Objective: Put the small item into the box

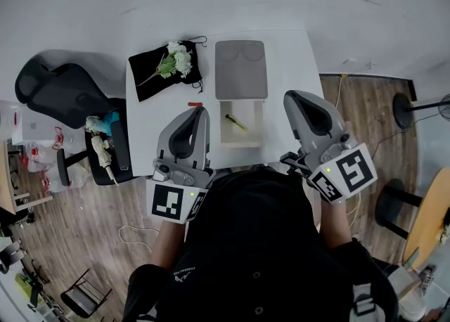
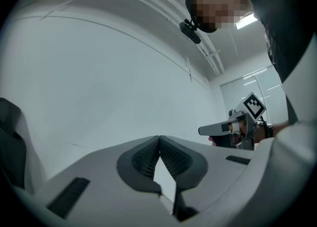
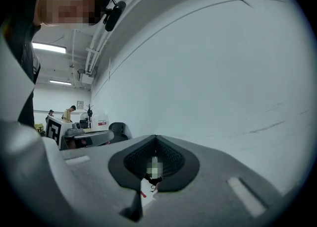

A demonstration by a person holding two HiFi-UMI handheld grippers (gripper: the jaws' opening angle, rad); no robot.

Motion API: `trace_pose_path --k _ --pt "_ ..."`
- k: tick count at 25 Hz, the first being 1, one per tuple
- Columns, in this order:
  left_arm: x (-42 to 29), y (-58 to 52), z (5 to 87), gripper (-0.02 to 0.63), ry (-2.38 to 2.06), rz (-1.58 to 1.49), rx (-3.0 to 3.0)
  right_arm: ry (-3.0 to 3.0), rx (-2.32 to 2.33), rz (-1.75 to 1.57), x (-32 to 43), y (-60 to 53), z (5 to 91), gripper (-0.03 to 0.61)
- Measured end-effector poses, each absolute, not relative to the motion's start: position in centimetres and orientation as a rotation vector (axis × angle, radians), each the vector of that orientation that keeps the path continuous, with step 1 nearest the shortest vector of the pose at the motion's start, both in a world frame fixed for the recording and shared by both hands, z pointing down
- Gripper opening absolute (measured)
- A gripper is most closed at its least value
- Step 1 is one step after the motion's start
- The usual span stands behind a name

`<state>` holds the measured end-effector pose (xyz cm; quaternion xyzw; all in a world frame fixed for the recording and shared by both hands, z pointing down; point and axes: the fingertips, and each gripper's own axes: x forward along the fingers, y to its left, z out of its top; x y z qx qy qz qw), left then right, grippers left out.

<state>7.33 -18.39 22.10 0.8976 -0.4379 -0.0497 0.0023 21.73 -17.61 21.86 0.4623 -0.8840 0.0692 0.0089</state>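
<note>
Tongs on both sides are pressed together, with nothing in them. The left tongs (image 2: 159, 139) meet at their dark ribbed tips, leaving only a narrow wedge of light lower down. The right tongs (image 3: 155, 138) are closed tip to tip in the same way. Both are tilted up off the table, aimed at the pale wall and ceiling.

Between the two and below them, the shallow open white box (image 1: 241, 140) sits on the white table (image 1: 288, 57). The small yellow-green item (image 1: 236, 123), slender like a stick, lies aslant inside the box, well clear of both tongs. Just beyond the box, further from the person, lies a flat grey lid (image 1: 240, 69) with two round impressions near its far edge.

By the tip of the left tongs, a small red piece (image 1: 195, 104) rests on the table. Beyond the left tongs and off to their outer side lies a black cloth bag (image 1: 151, 67) with a sprig of white flowers (image 1: 176, 59) on it. Further out on that side, a black office chair (image 1: 60, 88) stands on the wooden floor (image 1: 98, 229).
</note>
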Motion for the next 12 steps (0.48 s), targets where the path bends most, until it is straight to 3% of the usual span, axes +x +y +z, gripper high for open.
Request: trace_pose_path --k 12 --pt "6.1 -17.3 22.4 0.005 -1.422 -0.171 2.780 -2.730 1.427 0.226 21.5 -16.9 22.4 0.005"
